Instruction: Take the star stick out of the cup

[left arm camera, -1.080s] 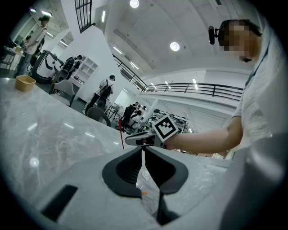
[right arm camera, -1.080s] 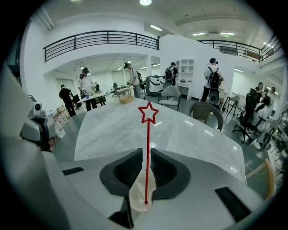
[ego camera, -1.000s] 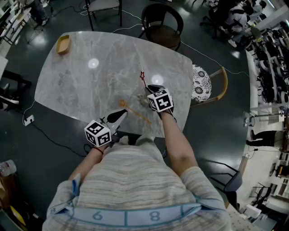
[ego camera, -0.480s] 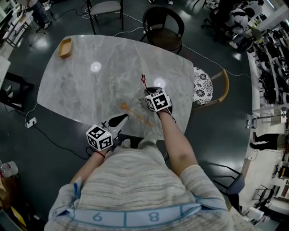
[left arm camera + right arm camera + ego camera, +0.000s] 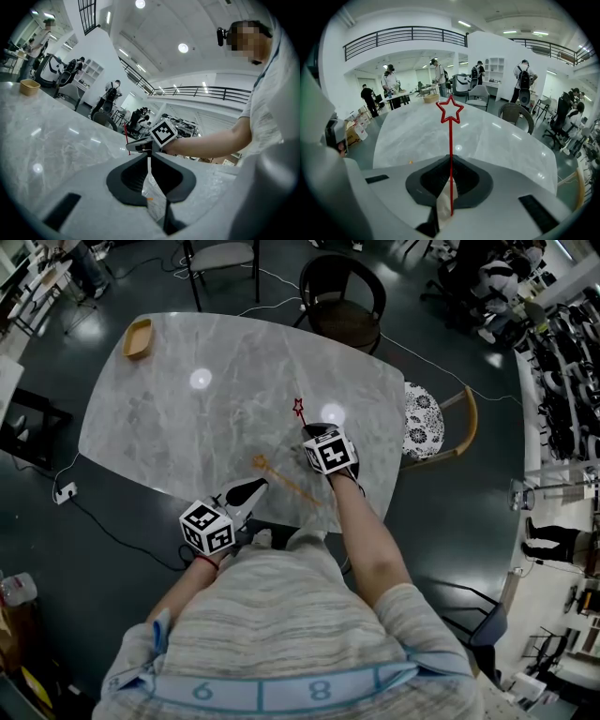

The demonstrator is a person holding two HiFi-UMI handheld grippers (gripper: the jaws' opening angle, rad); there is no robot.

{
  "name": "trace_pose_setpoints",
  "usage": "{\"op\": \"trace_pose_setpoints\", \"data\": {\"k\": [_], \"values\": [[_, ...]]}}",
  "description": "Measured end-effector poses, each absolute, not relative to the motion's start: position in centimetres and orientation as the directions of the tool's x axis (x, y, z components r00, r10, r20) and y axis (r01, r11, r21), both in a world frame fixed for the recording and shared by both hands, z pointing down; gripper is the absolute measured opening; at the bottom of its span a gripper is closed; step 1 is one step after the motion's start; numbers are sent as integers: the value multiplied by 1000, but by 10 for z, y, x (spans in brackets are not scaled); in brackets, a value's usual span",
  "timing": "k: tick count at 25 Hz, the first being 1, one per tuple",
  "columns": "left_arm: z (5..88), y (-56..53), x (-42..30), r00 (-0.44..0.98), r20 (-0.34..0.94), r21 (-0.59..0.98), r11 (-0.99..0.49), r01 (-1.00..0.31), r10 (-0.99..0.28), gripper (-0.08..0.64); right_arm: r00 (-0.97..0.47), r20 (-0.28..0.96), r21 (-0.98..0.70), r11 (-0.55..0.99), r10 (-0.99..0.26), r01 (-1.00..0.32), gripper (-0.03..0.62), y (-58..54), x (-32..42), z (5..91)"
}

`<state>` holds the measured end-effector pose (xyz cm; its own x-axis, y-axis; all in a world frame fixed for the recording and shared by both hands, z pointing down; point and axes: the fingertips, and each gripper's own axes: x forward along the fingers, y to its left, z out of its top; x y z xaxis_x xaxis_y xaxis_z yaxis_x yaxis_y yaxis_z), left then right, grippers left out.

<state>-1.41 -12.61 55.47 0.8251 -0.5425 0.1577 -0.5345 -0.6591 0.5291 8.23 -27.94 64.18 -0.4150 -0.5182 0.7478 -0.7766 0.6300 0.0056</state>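
Between the closed fingers of the right gripper [image 5: 450, 187] stands the star stick [image 5: 450, 140] - thin, red, pinched low on its shaft, star end pointing up and away over the table [image 5: 417, 136]. The grip is on a very small part of the shaft, near its bottom end. From the head view the stick's tip shows just beyond that gripper, above the middle of the grey marble top. I cannot make out a cup in any view; it may sit under the right gripper, so whether the stick is fully clear of it is a guess.

The left gripper [image 5: 149, 161] has its fingers drawn together on nothing and hangs at the near edge of the table. An orange stick [image 5: 286, 482] lies flat between the two grippers, and a tan tray [image 5: 137, 337] sits far off at a corner.

The risk is the pinch - so slim a shaft could swivel or slide out if the hand tilts, and a stick that catches a light cup's rim could tip it.
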Motion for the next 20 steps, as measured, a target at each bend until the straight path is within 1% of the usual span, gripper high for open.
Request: {"op": "trace_pose_setpoints", "data": {"k": [5,20], "values": [[553,-127,-15,826,154,532,-659,-531,-542,17,-422,742,-6,624,-521,-781,15,-280,81,638],[548,-130,-18,831,137,532,-668,-520,-538,17,-441,667,19,605,-601,-796,15,-286,79,593]]}}
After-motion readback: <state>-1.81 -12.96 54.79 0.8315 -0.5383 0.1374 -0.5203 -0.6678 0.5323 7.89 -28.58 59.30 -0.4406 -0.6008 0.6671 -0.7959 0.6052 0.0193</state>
